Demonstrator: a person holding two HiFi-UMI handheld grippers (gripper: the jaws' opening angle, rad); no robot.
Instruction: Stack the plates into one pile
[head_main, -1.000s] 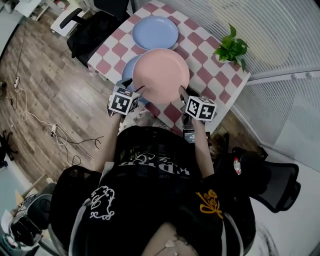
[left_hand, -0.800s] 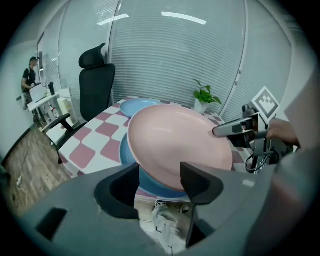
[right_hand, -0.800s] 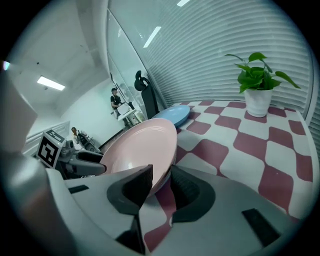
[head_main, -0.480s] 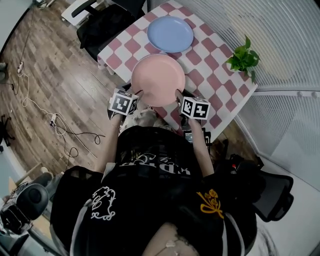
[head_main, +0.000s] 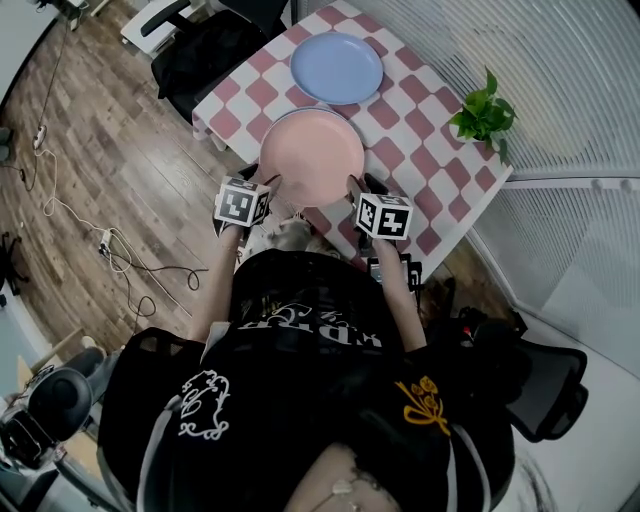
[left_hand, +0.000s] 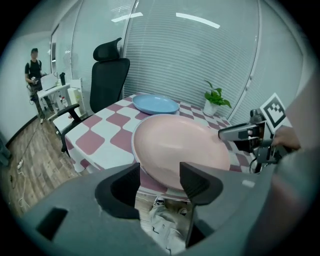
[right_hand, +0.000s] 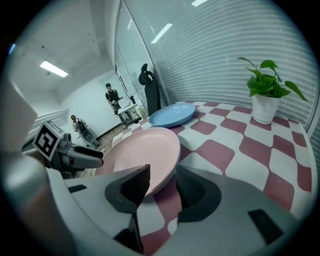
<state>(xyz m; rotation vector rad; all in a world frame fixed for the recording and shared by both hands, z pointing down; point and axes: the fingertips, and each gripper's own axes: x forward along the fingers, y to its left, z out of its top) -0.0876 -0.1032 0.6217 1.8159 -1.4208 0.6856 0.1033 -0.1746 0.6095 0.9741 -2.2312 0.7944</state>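
A pink plate (head_main: 312, 157) lies on the checkered table (head_main: 400, 150) near its front left corner. A thin bluish rim (left_hand: 133, 146) of a second plate shows under its left edge. Another blue plate (head_main: 337, 67) sits at the far side. My left gripper (head_main: 272, 183) is at the pink plate's near left rim, its jaws wide apart, pressing nothing. My right gripper (head_main: 352, 185) is at the near right rim. Its jaws have just been opening, and the rim (right_hand: 172, 167) passes between them with gaps on both sides.
A potted plant (head_main: 482, 110) stands at the table's right edge. A black office chair (head_main: 200, 50) is beyond the table's left side, and cables (head_main: 110, 265) lie on the wooden floor. Window blinds run along the right. People stand far off in the room.
The pink plate came down over the near blue plate, which showed at its left a second ago and is now almost covered. Both grippers sank with it and have hardly shifted since.
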